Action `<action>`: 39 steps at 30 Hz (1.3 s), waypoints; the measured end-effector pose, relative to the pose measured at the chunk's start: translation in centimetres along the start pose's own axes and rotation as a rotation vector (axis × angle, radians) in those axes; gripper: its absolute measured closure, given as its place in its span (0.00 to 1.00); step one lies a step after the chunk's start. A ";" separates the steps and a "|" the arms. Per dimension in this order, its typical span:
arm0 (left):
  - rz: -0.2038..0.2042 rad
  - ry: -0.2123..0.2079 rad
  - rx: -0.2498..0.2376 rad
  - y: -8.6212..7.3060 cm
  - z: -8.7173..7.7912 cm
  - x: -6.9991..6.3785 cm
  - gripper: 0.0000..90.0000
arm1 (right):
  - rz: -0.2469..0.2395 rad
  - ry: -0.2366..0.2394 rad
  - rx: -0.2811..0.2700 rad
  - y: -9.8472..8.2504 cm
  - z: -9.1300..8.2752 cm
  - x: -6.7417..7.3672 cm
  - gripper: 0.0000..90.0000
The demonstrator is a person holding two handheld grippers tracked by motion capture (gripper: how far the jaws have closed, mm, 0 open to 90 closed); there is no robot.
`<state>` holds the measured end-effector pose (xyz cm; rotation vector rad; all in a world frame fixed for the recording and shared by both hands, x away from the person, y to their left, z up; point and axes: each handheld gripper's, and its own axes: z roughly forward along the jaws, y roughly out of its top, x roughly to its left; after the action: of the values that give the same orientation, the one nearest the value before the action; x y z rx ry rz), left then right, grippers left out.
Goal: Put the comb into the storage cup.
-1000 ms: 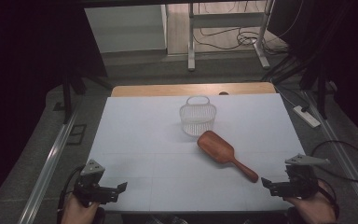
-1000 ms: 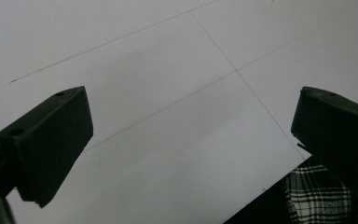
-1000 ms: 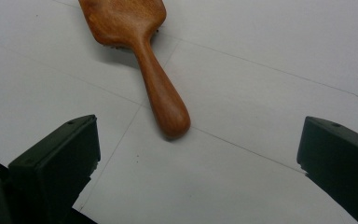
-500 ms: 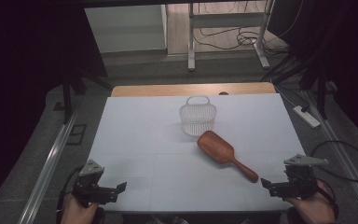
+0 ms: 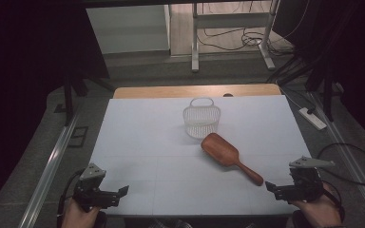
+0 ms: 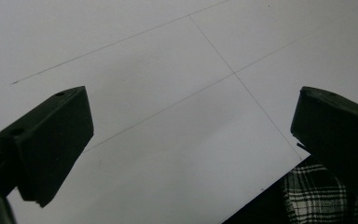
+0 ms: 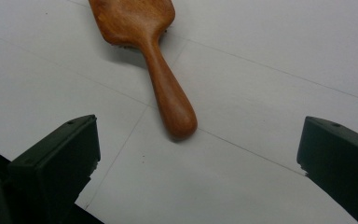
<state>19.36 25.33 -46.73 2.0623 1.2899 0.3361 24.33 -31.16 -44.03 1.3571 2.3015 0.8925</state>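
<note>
Right gripper point(image 5: 272, 186) gaping near the wooden brush point(image 5: 230, 157) handle; left gripper point(image 5: 122, 191) gaping over bare table point(image 5: 142, 142), near-left; basket point(image 5: 201, 120) beyond

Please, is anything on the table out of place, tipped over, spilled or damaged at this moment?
Nothing stands out. The white basket stands upright near the table's far middle, and the wooden brush lies flat beside it, handle toward the right tool. No spill or damage shows. Both tools, including the left tool, are open and touch nothing.
</note>
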 end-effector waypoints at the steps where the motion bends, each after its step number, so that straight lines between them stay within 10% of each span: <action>1: 0.002 0.000 0.002 0.0 0.0 0.0 0.00 | 0.000 0.000 0.000 0.0 0.0 0.0 0.00; 39: -0.003 -0.001 0.008 0.0 0.1 0.0 0.00 | -0.114 0.107 0.000 1.8 1.3 0.3 0.00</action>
<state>19.45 25.33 -46.76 2.0666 1.2948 0.3291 26.10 -29.77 -43.83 1.1914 2.4316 0.9500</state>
